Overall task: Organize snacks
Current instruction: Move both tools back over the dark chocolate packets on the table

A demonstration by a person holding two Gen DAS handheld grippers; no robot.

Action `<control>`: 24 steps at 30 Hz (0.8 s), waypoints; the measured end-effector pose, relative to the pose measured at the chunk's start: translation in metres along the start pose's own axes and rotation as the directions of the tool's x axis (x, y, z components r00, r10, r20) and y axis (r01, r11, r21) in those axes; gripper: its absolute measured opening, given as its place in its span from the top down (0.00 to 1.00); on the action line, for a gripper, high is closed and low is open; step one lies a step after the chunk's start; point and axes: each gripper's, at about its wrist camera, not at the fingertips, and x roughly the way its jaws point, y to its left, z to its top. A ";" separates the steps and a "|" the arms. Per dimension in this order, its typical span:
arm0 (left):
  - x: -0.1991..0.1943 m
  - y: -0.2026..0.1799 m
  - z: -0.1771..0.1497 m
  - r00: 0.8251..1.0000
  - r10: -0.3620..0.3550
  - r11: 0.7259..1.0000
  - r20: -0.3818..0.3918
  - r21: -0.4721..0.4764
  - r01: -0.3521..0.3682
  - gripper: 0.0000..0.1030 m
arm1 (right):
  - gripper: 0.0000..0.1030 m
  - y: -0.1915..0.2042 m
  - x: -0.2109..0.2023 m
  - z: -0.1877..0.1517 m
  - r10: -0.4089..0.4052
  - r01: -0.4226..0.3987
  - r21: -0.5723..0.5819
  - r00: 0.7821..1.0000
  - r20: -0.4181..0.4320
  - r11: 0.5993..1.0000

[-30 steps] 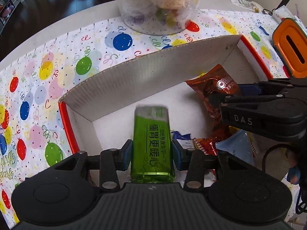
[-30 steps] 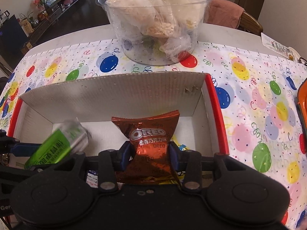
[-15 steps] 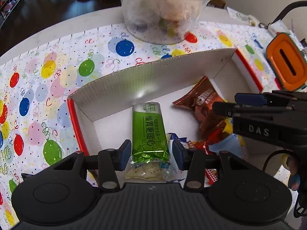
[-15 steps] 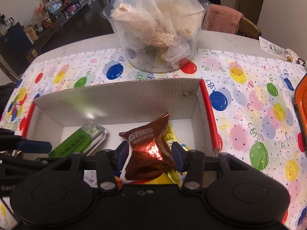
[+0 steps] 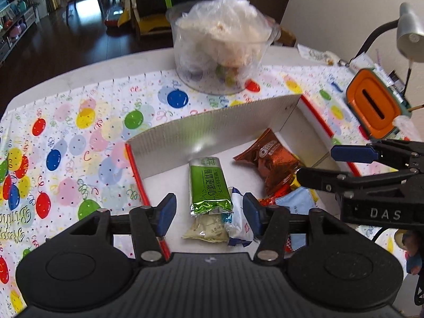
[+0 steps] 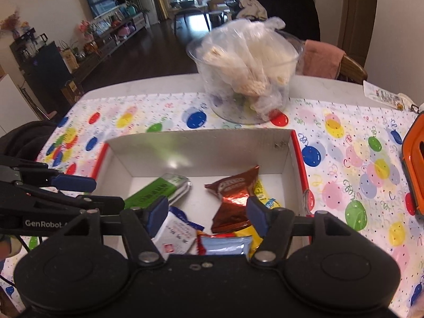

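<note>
White table [image 6: 137, 92] under a balloon-print cloth [image 6: 357, 164], bearing cardboard box [image 6: 201, 148], clear tub [image 6: 246, 87], orange case [image 5: 371, 103].

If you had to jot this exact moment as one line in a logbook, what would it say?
left gripper: open, jaws just opening, empty | right gripper: open, jaws just opening, empty | green snack bar and Oreo packet: lying in box

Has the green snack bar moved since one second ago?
Yes. The green snack bar, then between the left gripper pads, now lies flat in the box.
</note>
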 end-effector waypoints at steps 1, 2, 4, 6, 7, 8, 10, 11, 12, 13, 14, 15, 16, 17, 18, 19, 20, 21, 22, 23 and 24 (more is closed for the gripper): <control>-0.005 0.001 -0.002 1.000 -0.005 1.000 0.013 -0.001 0.005 0.46 | 0.28 0.003 -0.004 -0.002 0.001 -0.001 -0.004 1.000 0.011 1.000; -0.011 0.001 -0.004 1.000 -0.006 1.000 0.026 -0.001 0.006 0.46 | 0.26 0.006 -0.008 -0.003 0.004 -0.004 -0.006 1.000 0.019 1.000; -0.020 0.002 -0.009 0.999 -0.005 1.000 0.054 0.001 0.005 0.46 | 0.26 0.011 -0.016 -0.005 0.014 -0.013 -0.005 0.999 0.032 1.000; -0.030 0.004 -0.014 0.996 -0.006 1.000 0.084 0.001 0.006 0.39 | 0.21 0.017 -0.024 -0.008 0.025 -0.024 -0.006 0.999 0.048 1.000; -0.035 0.005 -0.016 0.995 -0.008 1.000 0.099 0.000 0.008 0.37 | 0.20 0.020 -0.028 -0.009 0.029 -0.028 -0.010 0.998 0.058 1.000; -0.039 0.006 -0.019 0.993 -0.008 1.000 0.114 0.000 0.008 0.35 | 0.19 0.024 -0.032 -0.010 0.032 -0.031 -0.017 0.997 0.068 0.999; -0.049 0.008 -0.025 0.990 -0.010 1.000 0.139 0.002 0.010 0.35 | 0.17 0.031 -0.039 -0.012 0.039 -0.036 -0.027 0.996 0.086 0.999; -0.054 0.010 -0.027 0.989 -0.012 1.000 0.150 0.000 0.012 0.35 | 0.15 0.035 -0.042 -0.013 0.044 -0.041 -0.030 0.994 0.097 0.999; -0.058 0.012 -0.030 0.987 -0.014 1.000 0.161 -0.002 0.014 0.34 | 0.14 0.038 -0.046 -0.015 0.050 -0.047 -0.031 0.993 0.108 0.998; -0.062 0.013 -0.033 0.985 -0.016 1.000 0.170 -0.002 0.017 0.34 | 0.14 0.042 -0.049 -0.016 0.056 -0.053 -0.032 0.992 0.116 0.998; -0.067 0.016 -0.036 0.984 -0.017 1.000 0.180 -0.001 0.018 0.31 | 0.14 0.045 -0.051 -0.018 0.059 -0.056 -0.029 0.991 0.123 0.998; -0.071 0.018 -0.040 0.981 -0.016 1.000 0.191 -0.002 0.017 0.29 | 0.10 0.049 -0.054 -0.019 0.064 -0.061 -0.027 0.989 0.130 0.998; -0.075 0.021 -0.043 0.979 -0.014 1.000 0.201 -0.003 0.015 0.28 | 0.07 0.052 -0.057 -0.021 0.071 -0.068 -0.026 0.988 0.139 0.997; -0.079 0.023 -0.045 0.978 -0.013 1.000 0.208 -0.001 0.014 0.28 | 0.03 0.055 -0.059 -0.022 0.077 -0.075 -0.024 0.986 0.148 0.997; -0.082 0.026 -0.048 0.976 -0.013 1.000 0.216 0.001 0.013 0.28 | 0.02 0.060 -0.061 -0.024 0.082 -0.080 -0.022 0.985 0.154 0.997; -0.086 0.028 -0.051 0.975 -0.013 1.000 0.223 0.003 0.012 0.28 | 0.02 0.064 -0.062 -0.025 0.089 -0.086 -0.024 0.984 0.154 0.996; -0.089 0.031 -0.054 0.973 -0.012 1.000 0.231 0.005 0.011 0.28 | 0.02 0.070 -0.063 -0.027 0.094 -0.091 -0.026 0.983 0.155 0.996; -0.093 0.035 -0.058 0.971 -0.010 1.000 0.239 0.007 0.009 0.28 | 0.02 0.075 -0.063 -0.029 0.098 -0.095 -0.026 0.983 0.157 0.995; -0.096 0.038 -0.061 0.969 -0.008 1.000 0.245 0.007 0.007 0.27 | 0.02 0.080 -0.064 -0.030 0.104 -0.101 -0.025 0.982 0.157 0.995; -0.099 0.042 -0.064 0.968 -0.007 1.000 0.250 0.006 0.006 0.24 | 0.01 0.086 -0.064 -0.033 0.110 -0.107 -0.024 0.982 0.157 0.994; -0.102 0.046 -0.068 0.967 -0.007 1.000 0.256 0.003 0.006 0.24 | 0.01 0.091 -0.064 -0.035 0.115 -0.113 -0.023 0.981 0.158 0.993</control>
